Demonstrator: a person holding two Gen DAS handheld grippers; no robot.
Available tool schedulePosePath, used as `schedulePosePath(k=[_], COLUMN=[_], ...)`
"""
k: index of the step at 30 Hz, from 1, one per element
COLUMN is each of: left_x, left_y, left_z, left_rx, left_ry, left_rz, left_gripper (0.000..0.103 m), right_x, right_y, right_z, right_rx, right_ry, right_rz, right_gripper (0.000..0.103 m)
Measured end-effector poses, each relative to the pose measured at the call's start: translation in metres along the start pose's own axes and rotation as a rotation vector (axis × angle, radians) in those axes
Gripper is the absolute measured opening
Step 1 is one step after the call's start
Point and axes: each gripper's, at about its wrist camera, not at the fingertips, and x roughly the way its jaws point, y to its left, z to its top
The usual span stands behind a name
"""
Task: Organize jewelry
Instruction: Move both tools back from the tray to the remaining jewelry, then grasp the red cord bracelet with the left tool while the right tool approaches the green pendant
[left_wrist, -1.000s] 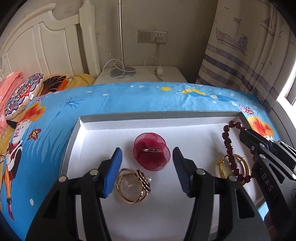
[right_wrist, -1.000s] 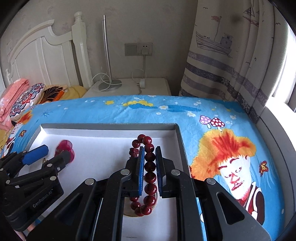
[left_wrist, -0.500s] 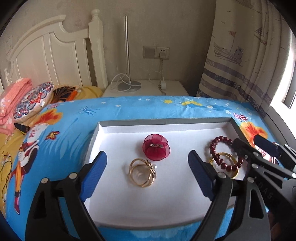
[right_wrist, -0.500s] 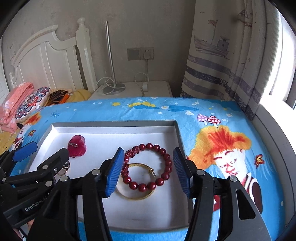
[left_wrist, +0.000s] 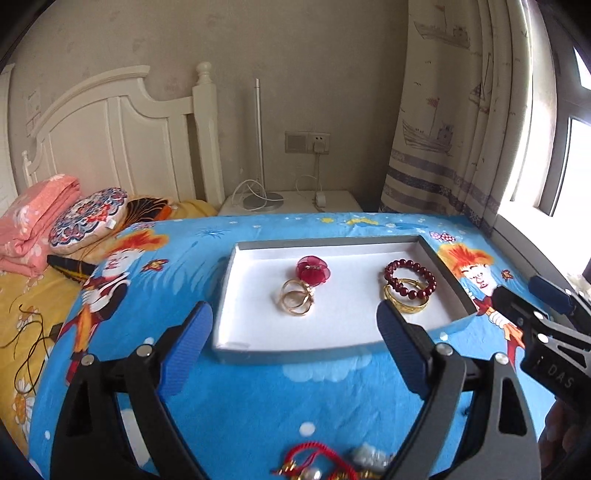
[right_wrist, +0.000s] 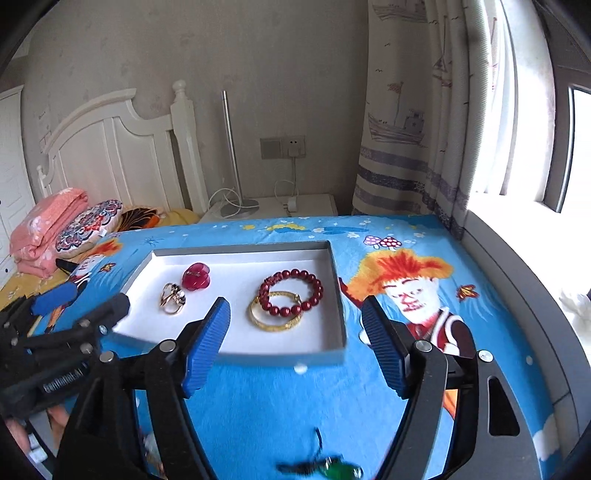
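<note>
Fingers of left gripper (left_wrist: 293, 349) wide apart, of right gripper (right_wrist: 295, 339) opening, both empty, near tray (left_wrist: 295, 350).

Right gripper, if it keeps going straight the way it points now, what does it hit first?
Probably the near rim of the shallow grey tray, ahead of the right gripper, whose empty jaws are opening. Depth is unclear; it might clear the rim and reach the tray's white floor.

"das" on the right gripper (left_wrist: 554, 295) body, blurred lettering on the left gripper (right_wrist: 79, 297) unreadable
</note>
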Motion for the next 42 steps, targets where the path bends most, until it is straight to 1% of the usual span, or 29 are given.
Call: schedulePosePath(k=[4, 8, 10, 15, 18, 19, 21, 24, 26, 32, 37, 42], left_x=[-0.023, -0.041, -0.049, -0.057, -0.057, -0.056, -0.053, -0.048, -0.041, -0.022, -0.016, -0.017], left_y=[0.015, 0.026, 0.028, 0.029, 0.03, 0.03, 0.029, 0.022, 0.019, 0.024, 0.027, 0.025], left_z=[-0.01, -0.028, -0.038, -0.065, -0.08, -0.086, -0.098, -0.109, -0.115, -0.121, -0.12, -0.117], left_rx=[-0.032, -0.049, -0.05, -0.019, -0.02, -0.024, -0.022, -0.016, -0.019, -0.048, -0.052, -0.056], left_ry=[-0.003, 0.006, 0.013, 0.059, 0.089, 0.102, 0.128, 0.157, 0.181, 0.215, 0.221, 0.219], left_rz=[0.011, 0.018, 0.0, -0.014, -0.039, -0.047, -0.074, -0.097, -0.116, -0.121, -0.118, -0.133], left_gripper=[0.087, 0.087, 0.082, 0.058, 0.048, 0.047, 0.039, 0.034, 0.032, 0.027, 0.026, 0.025], right_x=[-0.024, -0.037, -0.042, -0.051, -0.055, -0.056, -0.056, -0.054, -0.052, -0.048, -0.046, -0.045], right_y=[-0.011, -0.02, -0.022, -0.024, -0.024, -0.024, -0.022, -0.019, -0.017, -0.011, -0.011, -0.01], right_z=[-0.018, -0.039, -0.05, -0.077, -0.088, -0.091, -0.095, -0.1, -0.103, -0.107, -0.107, -0.108], right_rx=[0.003, 0.005, 0.003, 0.002, -0.003, 0.0, -0.005, -0.01, -0.016, -0.034, -0.032, -0.034], right_ry=[-0.005, 0.016, 0.024, 0.043, 0.046, 0.052, 0.056, 0.069, 0.076, 0.086, 0.091, 0.093], right_rz=[-0.013, -0.023, -0.035, -0.04, -0.043, -0.036, -0.035, -0.024, -0.019, -0.006, 0.001, 0.006], right_gripper=[0.07, 0.07, 0.07, 0.07, 0.07, 0.07, 0.07, 0.07, 0.07, 0.07, 0.07, 0.07])
